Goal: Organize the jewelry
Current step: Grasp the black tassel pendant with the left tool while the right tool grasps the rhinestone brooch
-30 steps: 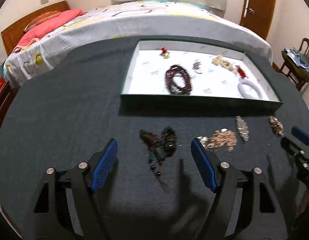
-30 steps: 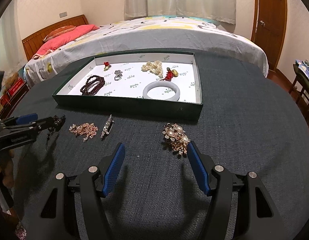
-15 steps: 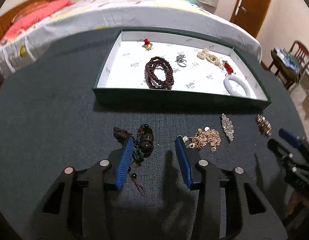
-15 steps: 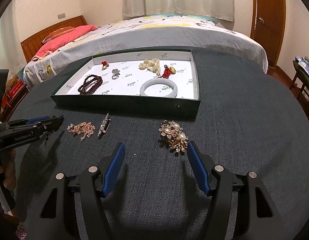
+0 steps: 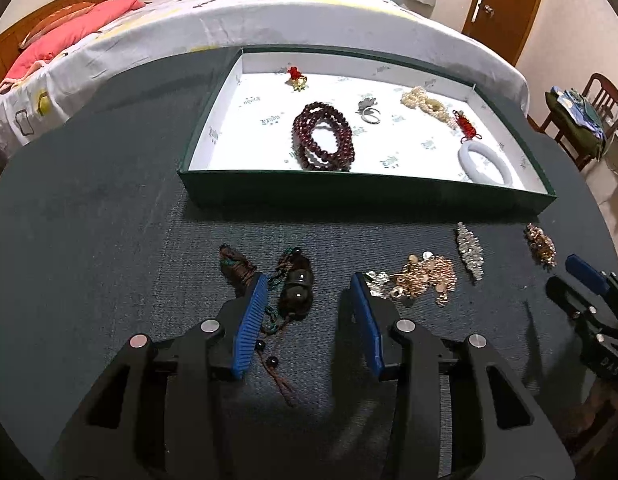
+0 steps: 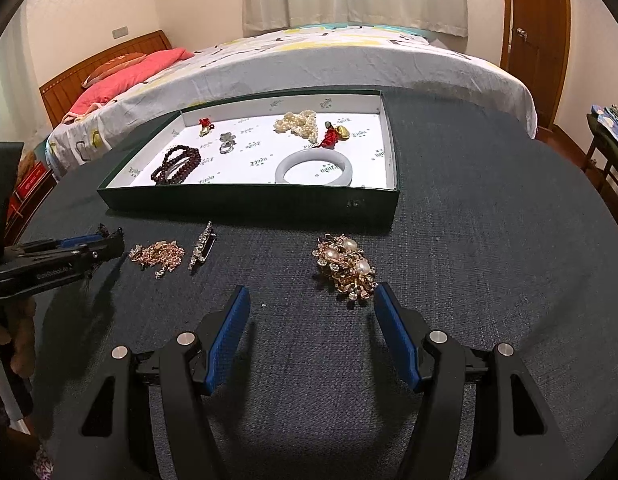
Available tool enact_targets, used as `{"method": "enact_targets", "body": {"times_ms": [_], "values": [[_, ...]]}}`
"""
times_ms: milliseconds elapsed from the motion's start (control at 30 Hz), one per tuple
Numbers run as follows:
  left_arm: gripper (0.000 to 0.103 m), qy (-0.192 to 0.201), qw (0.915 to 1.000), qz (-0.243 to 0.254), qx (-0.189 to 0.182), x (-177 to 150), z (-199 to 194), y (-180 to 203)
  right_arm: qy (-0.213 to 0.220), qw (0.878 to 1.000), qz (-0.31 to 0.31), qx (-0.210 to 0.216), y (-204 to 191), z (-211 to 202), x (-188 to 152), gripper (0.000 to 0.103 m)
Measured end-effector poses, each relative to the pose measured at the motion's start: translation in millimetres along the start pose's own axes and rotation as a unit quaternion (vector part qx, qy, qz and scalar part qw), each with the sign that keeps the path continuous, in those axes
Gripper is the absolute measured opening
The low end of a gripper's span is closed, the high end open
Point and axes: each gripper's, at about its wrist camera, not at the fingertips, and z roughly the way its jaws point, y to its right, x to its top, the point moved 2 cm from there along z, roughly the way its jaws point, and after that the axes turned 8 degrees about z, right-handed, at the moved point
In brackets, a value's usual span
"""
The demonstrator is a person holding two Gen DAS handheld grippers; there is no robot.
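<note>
While its jaws have just been closing in, the left gripper [image 5: 309,300] stands over a dark wooden bead pendant [image 5: 295,290] with a green cord, which lies on the dark cloth-covered table [image 5: 89,220]. The pendant sits between the two blue pads: the left pad [image 5: 249,326] lies against its cord and over a second dark carved piece, while the right pad stands clear of it, so nothing is pinched. Just right of that gripper lie a rose-gold chain tangle [image 5: 423,276] and a slim rhinestone brooch [image 5: 469,250]. The right gripper [image 6: 309,320] hovers spread wide above bare cloth, with a gold pearl brooch [image 6: 345,266] just beside its right fingertip. Beyond these, a green tray [image 6: 249,204] holds a dark red bead bracelet [image 6: 177,166], a pale bangle [image 6: 315,168] and a pearl cluster [image 6: 297,122].
</note>
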Motion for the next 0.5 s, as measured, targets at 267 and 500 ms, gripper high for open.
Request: {"method": "enact_targets", "body": {"times_ms": [267, 500], "values": [[0.03, -0.003, 0.9997, 0.022, 0.002, -0.9, 1.6, 5.4, -0.005, 1.0, -0.003, -0.002, -0.3, 3.0, -0.6, 0.063], [0.018, -0.001, 0.9992, 0.038, 0.012, -1.5, 1.7, 2.7, -0.006, 1.0, -0.006, -0.002, -3.3, 4.1, -1.4, 0.063]]}}
